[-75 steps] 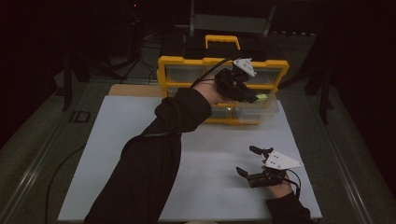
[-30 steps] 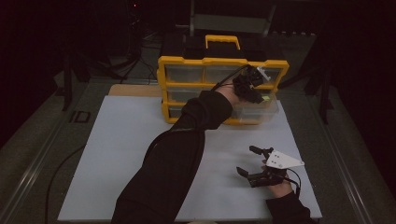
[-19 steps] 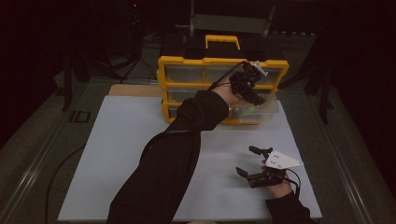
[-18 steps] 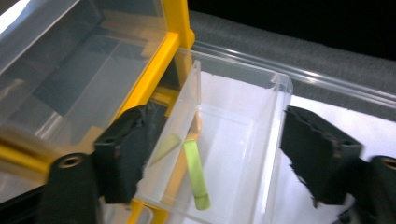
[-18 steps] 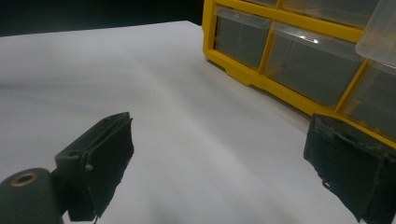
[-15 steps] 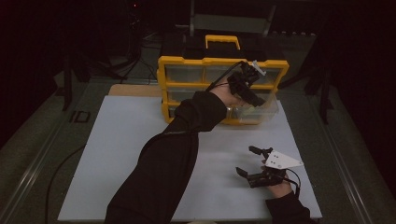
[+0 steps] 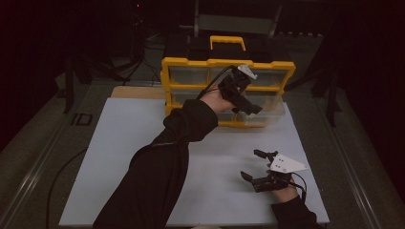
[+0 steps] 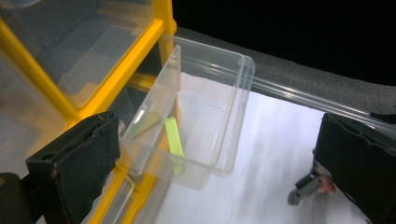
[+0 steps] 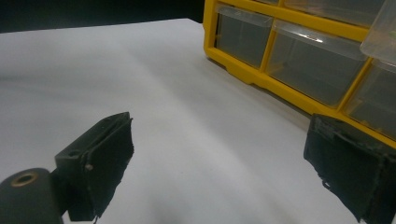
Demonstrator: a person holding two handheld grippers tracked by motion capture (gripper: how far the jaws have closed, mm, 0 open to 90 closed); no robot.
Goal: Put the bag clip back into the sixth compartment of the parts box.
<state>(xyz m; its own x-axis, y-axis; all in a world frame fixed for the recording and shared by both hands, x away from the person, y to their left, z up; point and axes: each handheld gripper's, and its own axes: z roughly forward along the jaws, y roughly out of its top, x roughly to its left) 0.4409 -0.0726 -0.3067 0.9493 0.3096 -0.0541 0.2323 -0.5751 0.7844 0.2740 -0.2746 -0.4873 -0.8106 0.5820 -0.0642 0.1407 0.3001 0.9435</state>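
Note:
A yellow organizer [image 7: 191, 64] with clear drawers stands at the back of the white board [image 7: 143, 143]. One clear drawer [image 7: 265, 113] on its right side is pulled out. In the left gripper view this drawer [image 8: 219, 107] holds a small light-green stick [image 8: 173, 137]. My left gripper [image 7: 246, 102] hovers just above and in front of the drawer. Its jaws have just been opening and stand wide, open [image 8: 224, 154], with nothing pressed between the pads. My right gripper [image 7: 251, 164] rests low over the board at the front right, open and empty [image 9: 219, 154].
The organizer's black top carries a yellow handle [image 7: 228, 42]. A wooden board [image 7: 136, 92] lies behind the white board at the left. A black cable [image 7: 62, 176] runs along the table's left side. Metal rails [image 7: 353, 181] border the table.
My left gripper has drawn back a little to the left from the pulled-out drawer, and its jaws have opened. The right gripper has not moved.

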